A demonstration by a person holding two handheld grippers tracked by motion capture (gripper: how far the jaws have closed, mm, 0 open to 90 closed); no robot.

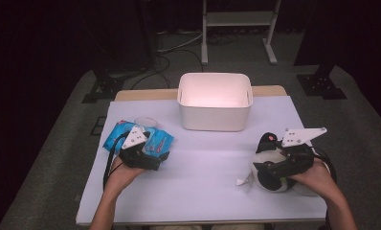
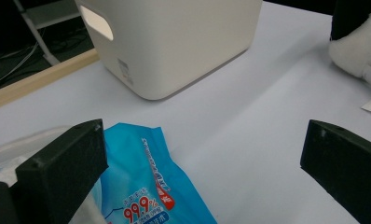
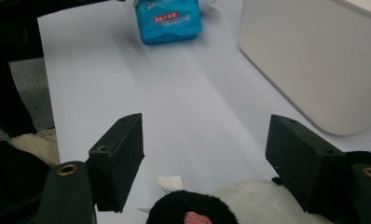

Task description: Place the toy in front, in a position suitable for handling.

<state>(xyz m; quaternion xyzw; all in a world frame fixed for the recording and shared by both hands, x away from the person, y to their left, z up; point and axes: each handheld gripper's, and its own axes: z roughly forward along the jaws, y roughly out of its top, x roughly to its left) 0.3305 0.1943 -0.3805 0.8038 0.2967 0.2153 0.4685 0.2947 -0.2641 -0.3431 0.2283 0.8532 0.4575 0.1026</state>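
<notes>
High view first: the left gripper (image 1: 152, 155) hangs low over a blue plastic wet-wipe packet (image 1: 156, 140) lying flat at the left of the white-covered table (image 1: 203, 191), while the right gripper (image 1: 270, 168) sits over a black-and-white plush toy (image 1: 271, 165) near the right front edge. Left gripper view has both black jaws spread wide, the packet (image 2: 146, 186) lying beside the left jaw, partly between the two, nothing pinched. Right gripper view has its jaws likewise spread, straddling the toy's fuzzy head (image 3: 207, 210) without squeezing it; a paper tag (image 3: 172, 183) sticks out just beside the toy. Beyond both, a cream rectangular plastic bin (image 1: 215, 103) stands open at the table's far middle, well apart from either item.

My reading: this is the approach-to-grasp step, both tools settling onto their objects. Next each should come down a little further, centre the item between the pads, close firmly, then lift clear and carry toward the bin.
</notes>
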